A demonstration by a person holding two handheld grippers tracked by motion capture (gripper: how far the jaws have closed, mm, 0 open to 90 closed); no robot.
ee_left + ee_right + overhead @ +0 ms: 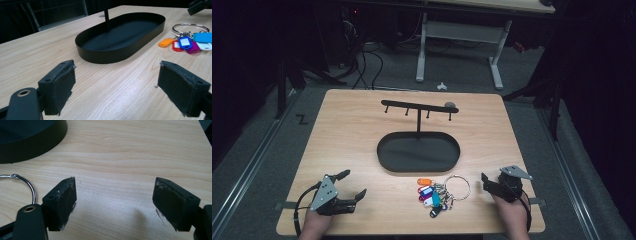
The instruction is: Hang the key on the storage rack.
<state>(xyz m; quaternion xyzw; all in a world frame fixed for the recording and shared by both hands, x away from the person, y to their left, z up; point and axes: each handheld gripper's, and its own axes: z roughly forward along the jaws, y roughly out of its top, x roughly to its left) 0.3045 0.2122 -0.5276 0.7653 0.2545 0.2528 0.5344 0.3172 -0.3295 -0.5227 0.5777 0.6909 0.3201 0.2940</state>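
Observation:
A metal key ring [457, 186] with several coloured tags [431, 194] lies on the wooden table near its front edge. The tags [186, 42] and the ring [190, 27] also appear at the right of the left gripper view. My left gripper [353, 183] rests low at the front left, open, with bare table between its jaws [116, 85]. My right gripper [493, 181] sits just right of the ring, open and holding nothing [113, 202]. An arc of the ring [28, 185] lies left of its left jaw.
A black oval tray [384, 160] stands mid-table, and from it rises a post with a hook bar [412, 106]. A small grey object [450, 105] sits at the bar's right end. The tray wall [100, 56] lies ahead of the left gripper. A desk frame [459, 32] stands behind the table.

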